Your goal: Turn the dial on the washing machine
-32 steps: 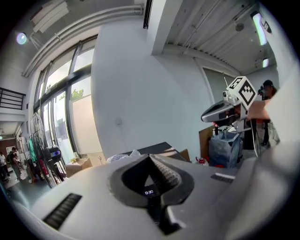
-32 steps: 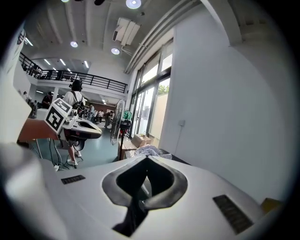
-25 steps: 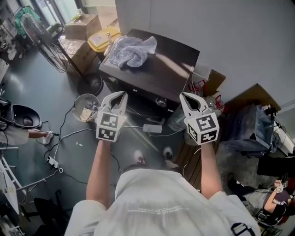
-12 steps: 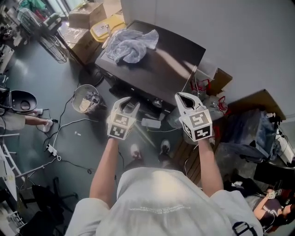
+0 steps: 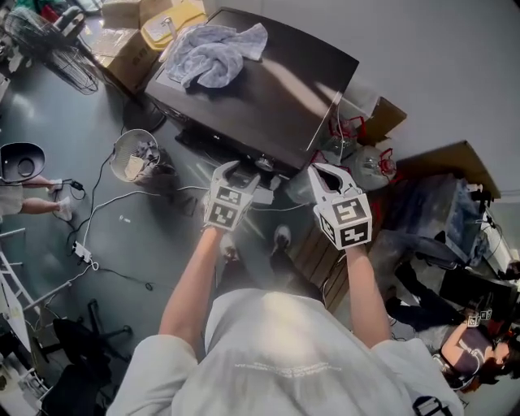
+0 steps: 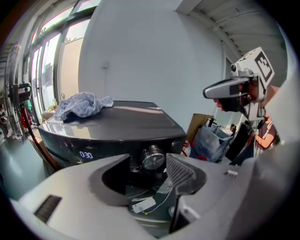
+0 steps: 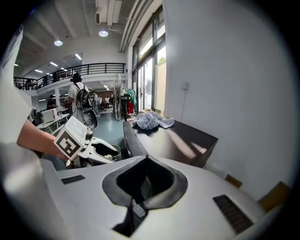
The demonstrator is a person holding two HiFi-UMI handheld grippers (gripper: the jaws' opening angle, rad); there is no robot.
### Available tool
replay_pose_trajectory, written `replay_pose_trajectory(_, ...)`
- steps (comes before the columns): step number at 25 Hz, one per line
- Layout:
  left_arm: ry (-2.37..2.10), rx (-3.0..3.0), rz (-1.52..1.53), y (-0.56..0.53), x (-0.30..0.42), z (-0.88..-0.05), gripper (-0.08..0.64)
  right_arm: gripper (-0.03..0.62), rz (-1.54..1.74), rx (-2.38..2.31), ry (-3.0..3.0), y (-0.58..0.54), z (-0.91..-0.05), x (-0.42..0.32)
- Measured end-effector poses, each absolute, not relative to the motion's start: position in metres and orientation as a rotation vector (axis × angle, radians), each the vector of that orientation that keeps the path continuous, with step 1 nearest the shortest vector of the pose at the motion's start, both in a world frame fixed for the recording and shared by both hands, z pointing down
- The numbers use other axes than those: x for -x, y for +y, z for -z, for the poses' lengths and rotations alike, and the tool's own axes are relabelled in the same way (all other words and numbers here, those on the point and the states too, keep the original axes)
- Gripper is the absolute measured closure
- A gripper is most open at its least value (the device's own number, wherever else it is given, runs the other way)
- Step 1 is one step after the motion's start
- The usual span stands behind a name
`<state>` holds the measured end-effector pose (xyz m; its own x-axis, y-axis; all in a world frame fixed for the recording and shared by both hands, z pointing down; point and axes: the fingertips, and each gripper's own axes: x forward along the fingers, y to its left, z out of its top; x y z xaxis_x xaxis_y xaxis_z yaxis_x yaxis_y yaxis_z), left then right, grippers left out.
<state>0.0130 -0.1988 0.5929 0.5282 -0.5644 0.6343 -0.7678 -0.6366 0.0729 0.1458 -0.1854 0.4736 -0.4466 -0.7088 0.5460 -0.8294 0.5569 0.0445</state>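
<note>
The washing machine [image 5: 268, 89] is dark and glossy, with a grey-blue cloth [image 5: 213, 50] crumpled on its lid. Its round metal dial [image 6: 153, 157] sits on the front panel, right of a lit display [image 6: 86, 154]. My left gripper [image 5: 242, 172] hovers just in front of that panel. Its jaws are opening, and in the left gripper view the dial shows between them [image 6: 147, 163], a short way ahead and untouched. My right gripper [image 5: 327, 172] is shut and empty, held to the right of the left one, beside the machine's front right corner.
Cardboard boxes [image 5: 122, 57] and a yellow container [image 5: 166, 18] stand left of the machine. A bucket [image 5: 132, 154] and cables [image 5: 106, 211] lie on the floor. Bags and clutter [image 5: 431, 219] fill the right side along the wall. A standing fan [image 5: 49, 36] is at far left.
The person has stepped closer to the machine, and both grippers now sit near its front panel. The left gripper's jaws have gone from shut to spread apart.
</note>
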Motion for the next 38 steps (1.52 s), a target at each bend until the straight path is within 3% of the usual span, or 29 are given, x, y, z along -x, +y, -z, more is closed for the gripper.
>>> replay_pose_trajectory(15, -1.232, -2.304, -0.772, -0.215, -0.059, -0.654, 0.295, 0.577, -0.428, -1.291, -2.169, -0.150, -0.510, -0.179)
replay_pose_trajectory(38, -0.994, -1.748, 0.054, -0.222, -0.047, -0.655, 0.301, 0.577, -0.432, -1.289, -2.142, -0.144, -0.515, -0.186)
